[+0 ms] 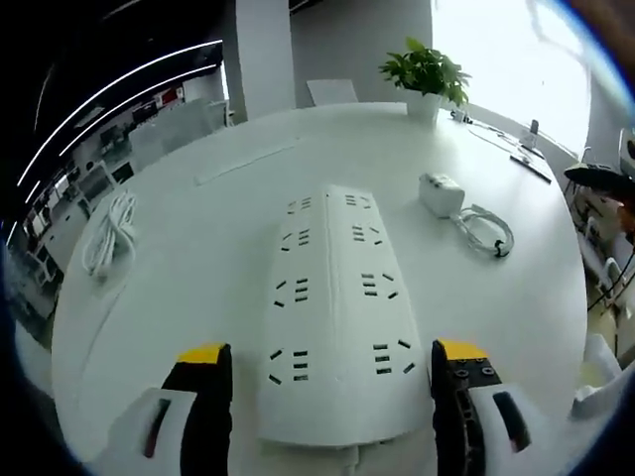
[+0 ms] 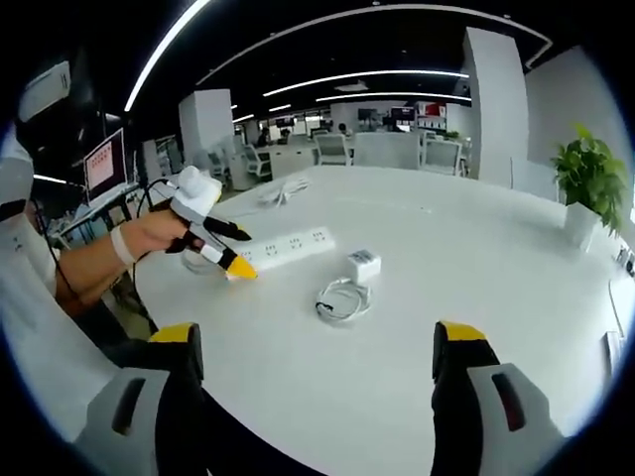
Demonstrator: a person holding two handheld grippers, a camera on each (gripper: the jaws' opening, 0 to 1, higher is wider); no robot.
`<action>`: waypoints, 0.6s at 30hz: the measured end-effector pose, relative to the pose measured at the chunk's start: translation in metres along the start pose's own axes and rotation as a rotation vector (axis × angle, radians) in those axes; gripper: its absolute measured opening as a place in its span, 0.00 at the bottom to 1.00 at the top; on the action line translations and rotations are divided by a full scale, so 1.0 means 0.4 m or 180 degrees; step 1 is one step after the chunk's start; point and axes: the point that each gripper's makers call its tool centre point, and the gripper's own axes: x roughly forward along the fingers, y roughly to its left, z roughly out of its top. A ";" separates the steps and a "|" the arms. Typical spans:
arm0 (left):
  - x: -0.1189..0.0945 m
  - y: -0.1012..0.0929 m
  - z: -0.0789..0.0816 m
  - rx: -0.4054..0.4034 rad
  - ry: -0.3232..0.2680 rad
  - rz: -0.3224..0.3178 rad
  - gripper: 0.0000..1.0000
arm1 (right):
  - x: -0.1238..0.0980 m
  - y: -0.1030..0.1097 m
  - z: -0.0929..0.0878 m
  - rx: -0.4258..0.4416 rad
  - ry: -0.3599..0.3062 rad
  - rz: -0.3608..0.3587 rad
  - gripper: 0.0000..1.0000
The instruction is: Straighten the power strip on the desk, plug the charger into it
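— since the charger (image 1: pixel 441 193) lies unplugged on the desk (image 1: pixel 198 278) beside its coiled cable (image 1: pixel 486 230), how far along?
— early, i'd judge. left hand-held gripper (image 1: pixel 332 359) straddles the power strip's (image 1: pixel 332 307) near end, jaws apart, not clamped. right hand-held gripper (image 2: pixel 317 349) hangs released, well short of the charger.

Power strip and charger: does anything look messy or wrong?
Nothing looks broken or spilled. The power strip lies slanted on the table, near the edge, with the left gripper at its end. The charger sits apart, unplugged, its cable coiled loosely beside it.
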 end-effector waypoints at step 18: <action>0.015 0.016 0.001 -0.0069 0.0182 -0.0086 0.74 | 0.045 0.044 0.038 -0.0110 0.0052 0.0433 0.90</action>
